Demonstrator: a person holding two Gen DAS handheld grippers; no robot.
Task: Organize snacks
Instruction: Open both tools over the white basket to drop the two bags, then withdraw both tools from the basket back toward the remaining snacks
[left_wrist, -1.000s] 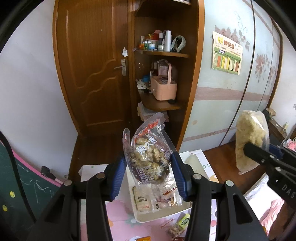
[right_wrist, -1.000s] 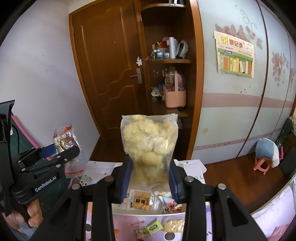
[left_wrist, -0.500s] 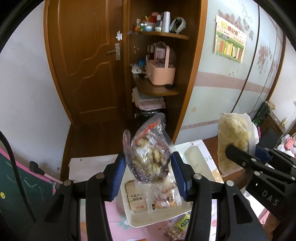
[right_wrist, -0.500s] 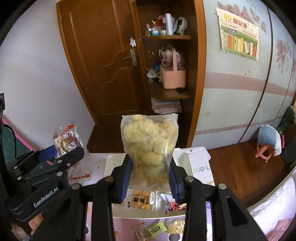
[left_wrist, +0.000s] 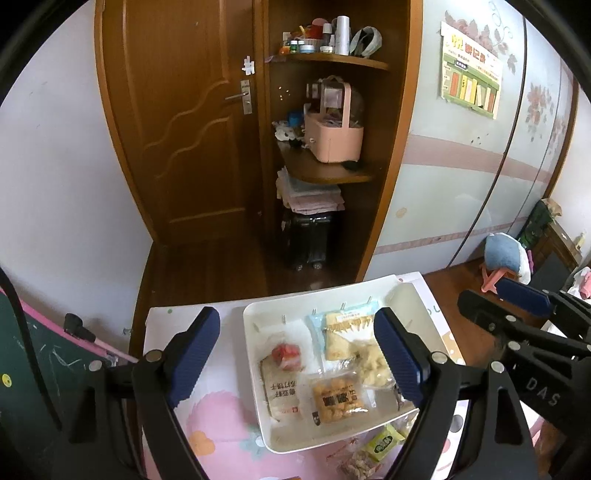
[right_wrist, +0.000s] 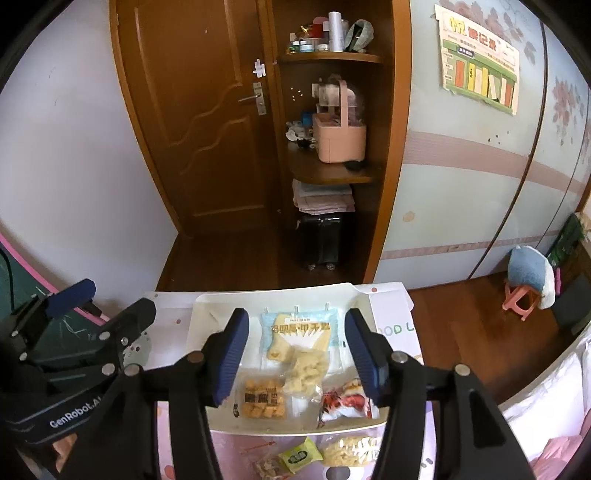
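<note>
Beyond right wrist's tray, stool

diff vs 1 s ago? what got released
Both grippers let go. The left gripper dropped its red-printed snack bag and the right gripper its pale puffed-snack bag; both bags now lie in the white tray. Both grippers now stand open and empty above it. The green packet in front of the tray stayed put.

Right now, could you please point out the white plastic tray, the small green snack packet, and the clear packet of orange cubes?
white plastic tray (left_wrist: 255, 354): left wrist view, left rim.
small green snack packet (right_wrist: 300, 456): right wrist view, packet middle.
clear packet of orange cubes (right_wrist: 263, 400): right wrist view, middle of the cubes.
</note>
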